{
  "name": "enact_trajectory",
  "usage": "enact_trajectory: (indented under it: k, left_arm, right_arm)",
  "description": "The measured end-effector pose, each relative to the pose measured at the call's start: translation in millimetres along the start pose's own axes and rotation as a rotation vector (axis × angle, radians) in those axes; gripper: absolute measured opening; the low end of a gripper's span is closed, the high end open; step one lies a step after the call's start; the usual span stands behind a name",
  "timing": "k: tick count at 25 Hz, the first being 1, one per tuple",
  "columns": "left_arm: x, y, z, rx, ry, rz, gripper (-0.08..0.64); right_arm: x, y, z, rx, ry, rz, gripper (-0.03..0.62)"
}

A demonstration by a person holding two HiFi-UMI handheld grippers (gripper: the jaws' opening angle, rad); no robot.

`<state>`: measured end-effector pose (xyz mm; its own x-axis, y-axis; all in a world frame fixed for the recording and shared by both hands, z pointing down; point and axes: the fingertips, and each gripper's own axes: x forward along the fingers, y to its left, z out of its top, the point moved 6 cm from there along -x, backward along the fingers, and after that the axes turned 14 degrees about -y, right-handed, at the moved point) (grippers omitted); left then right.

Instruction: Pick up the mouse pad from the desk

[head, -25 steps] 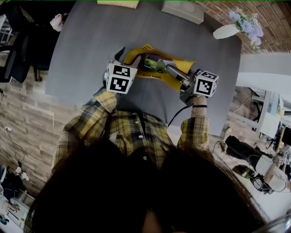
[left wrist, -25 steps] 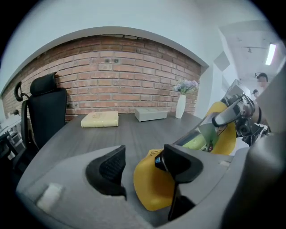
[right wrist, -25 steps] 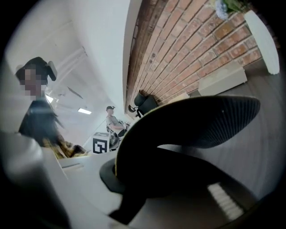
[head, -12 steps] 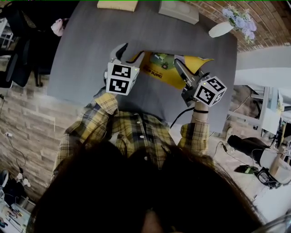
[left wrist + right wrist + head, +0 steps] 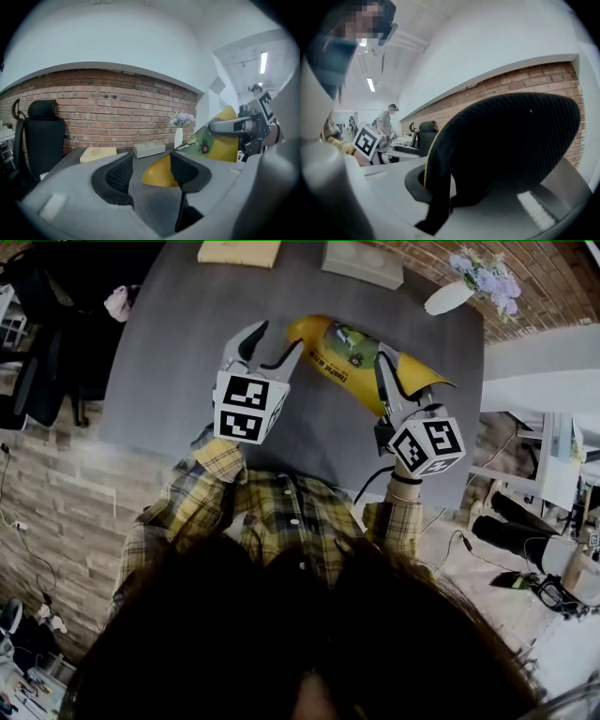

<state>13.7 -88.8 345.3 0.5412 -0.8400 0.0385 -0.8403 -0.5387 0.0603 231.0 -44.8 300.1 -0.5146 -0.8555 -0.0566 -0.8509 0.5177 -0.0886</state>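
Clearly gripping mouse pad (image 5: 349, 351) w/ R gripper (image 5: 382, 371): jaws closed tight on pad's R end, yellow printed face up. Holding it up off desk (image 5: 178, 362), bowed, w/ L end just beside L gripper (image 5: 279, 336). Holding L gripper w/ jaws apart, having just narrowed them some. Pinching nothing there: yellow pad end visible thru the gap, no pad of either jaw pressing on it.

Re room to move:
- Working above middle of desk, toward near edge.
- Wide gray top to L of L gripper, out to desk's rounded L edge.
- Near edge right under both wrists, up against plaid shirt (image 5: 272, 507).
- Along far edge: yellowish book (image 5: 239, 251), gray box (image 5: 364, 263), white vase (image 5: 448, 298) w/ flowers at far R corner. All well apart from pad.
- Past L edge: black chair (image 5: 37, 352), close to desk.

Re views:
- Head view only: both marker cubes from above, whole pad outline, all desk edges.
- L gripper view only: brick wall (image 5: 117, 112) behind desk, chair upright at L, book and box seen side-on, R gripper clamping pad's high end at R, pad tilted up toward it.
- R gripper view only: pad's black underside w/ thin yellow rim, filling most of frame btw the jaws. Also L gripper's marker cube at L, plus a standing person (image 5: 386, 123) far back in room.
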Motion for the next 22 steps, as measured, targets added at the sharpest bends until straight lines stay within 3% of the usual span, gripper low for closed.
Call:
enact_trajectory:
  k: [9,22]
  left_arm:
    - [-6.8,-4.1,13.1,0.010,-0.033,-0.031,0.170]
    - [-13.3,1.6,16.5,-0.006,-0.058,-0.018,0.037]
  right_arm:
    - [0.8,13.6,8.9,-0.174,-0.030,-0.117,0.014]
    - [0.5,14.6,3.2,-0.173,-0.042,-0.198,0.014]
